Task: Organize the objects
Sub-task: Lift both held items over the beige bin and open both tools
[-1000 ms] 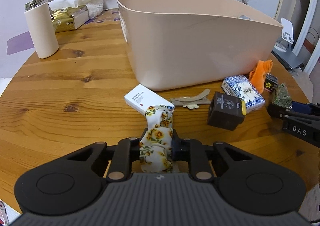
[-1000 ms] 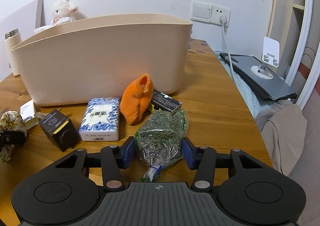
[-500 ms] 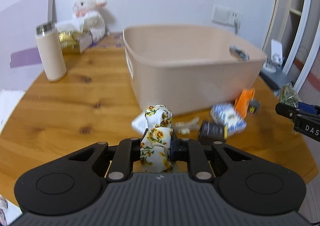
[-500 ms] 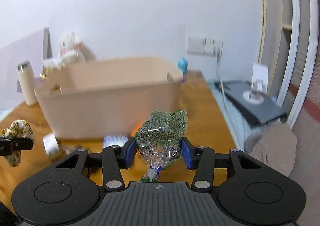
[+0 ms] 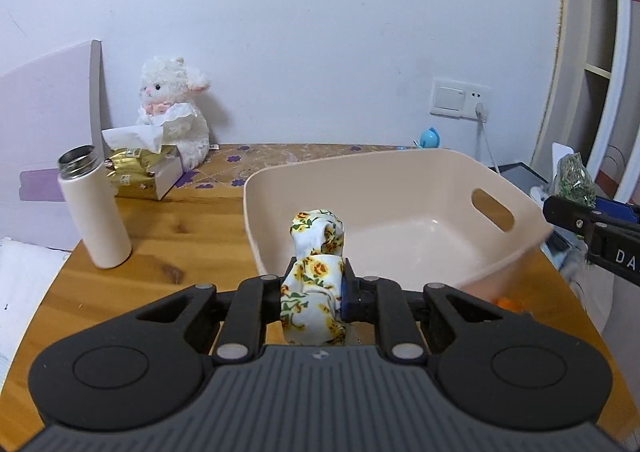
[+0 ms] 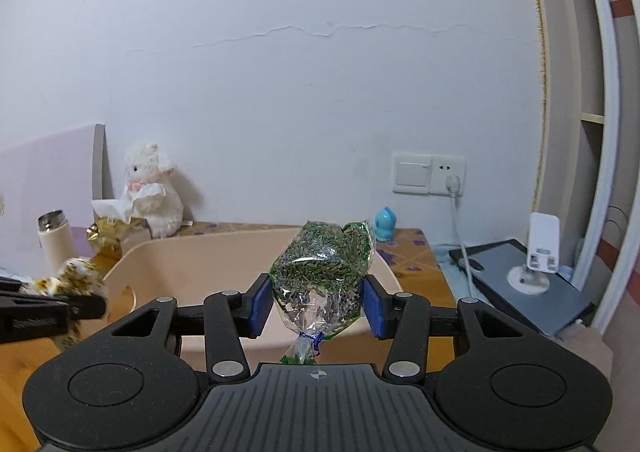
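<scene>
My left gripper (image 5: pixel 311 294) is shut on a white sunflower-print cloth (image 5: pixel 316 252), held up just before the near left corner of the beige basket (image 5: pixel 516 260). The basket's inside shows bare. In the right wrist view my right gripper (image 6: pixel 317 304) is shut on a clear bag of green leaves (image 6: pixel 324 272), raised above the basket's (image 6: pixel 192 264) near right side. The right gripper and its bag (image 5: pixel 576 183) show at the right edge of the left wrist view. The cloth (image 6: pixel 78 282) and left gripper appear at the left of the right wrist view.
On the wooden table (image 5: pixel 168 248) stand a white flask (image 5: pixel 94 211), a gold tissue box (image 5: pixel 140 171) and a plush lamb (image 5: pixel 172 111) at the back left. A blue figurine (image 6: pixel 385 223), a plugged wall socket (image 6: pixel 430 173) and a dark tablet with a white stand (image 6: pixel 532 280) are at right.
Both grippers rose from table level to above the basket's rim, carrying the cloth and the leaf bag. The small items on the table dropped out of sight.
</scene>
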A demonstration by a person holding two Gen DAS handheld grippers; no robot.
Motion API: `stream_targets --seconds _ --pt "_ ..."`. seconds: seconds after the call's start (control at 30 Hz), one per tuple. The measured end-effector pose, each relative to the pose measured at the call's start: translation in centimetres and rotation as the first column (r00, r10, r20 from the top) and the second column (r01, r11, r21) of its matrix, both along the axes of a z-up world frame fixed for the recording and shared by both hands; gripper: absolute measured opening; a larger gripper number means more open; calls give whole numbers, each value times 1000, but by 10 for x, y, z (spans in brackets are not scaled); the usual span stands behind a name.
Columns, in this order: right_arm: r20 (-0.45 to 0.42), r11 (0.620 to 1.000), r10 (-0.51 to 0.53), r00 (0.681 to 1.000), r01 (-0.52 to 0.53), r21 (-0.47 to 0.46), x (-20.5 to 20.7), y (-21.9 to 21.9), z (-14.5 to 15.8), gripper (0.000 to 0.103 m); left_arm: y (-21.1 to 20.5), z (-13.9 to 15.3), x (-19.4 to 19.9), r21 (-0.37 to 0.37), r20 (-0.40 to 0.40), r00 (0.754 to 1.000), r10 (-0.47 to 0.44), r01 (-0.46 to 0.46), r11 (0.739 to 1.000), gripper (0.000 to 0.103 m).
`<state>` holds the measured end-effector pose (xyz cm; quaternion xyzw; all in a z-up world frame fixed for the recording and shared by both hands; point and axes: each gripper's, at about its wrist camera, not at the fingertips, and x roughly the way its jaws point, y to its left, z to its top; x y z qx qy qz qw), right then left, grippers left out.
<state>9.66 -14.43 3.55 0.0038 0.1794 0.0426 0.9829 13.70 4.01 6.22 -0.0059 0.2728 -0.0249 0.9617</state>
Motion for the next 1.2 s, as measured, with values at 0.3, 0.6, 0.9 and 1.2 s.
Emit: stream_targets --seconds 0.3,0.6,0.9,1.2 --pt "-115 1000 3 993 -6 -20 61 25 -21 44 -18 -25 73 79 -88 996 25 -18 997 19" --pt "-218 998 19 976 -33 -57 80 39 -46 53 -32 -49 95 162 -196 981 -17 49 986 22" --pt "-149 1000 6 989 -10 -28 48 16 -17 78 -33 -28 67 136 -128 989 -69 86 987 87" --pt "-118 999 -1 993 -6 -54 2 -8 0 90 -23 -4 26 129 -109 991 -74 88 988 93"
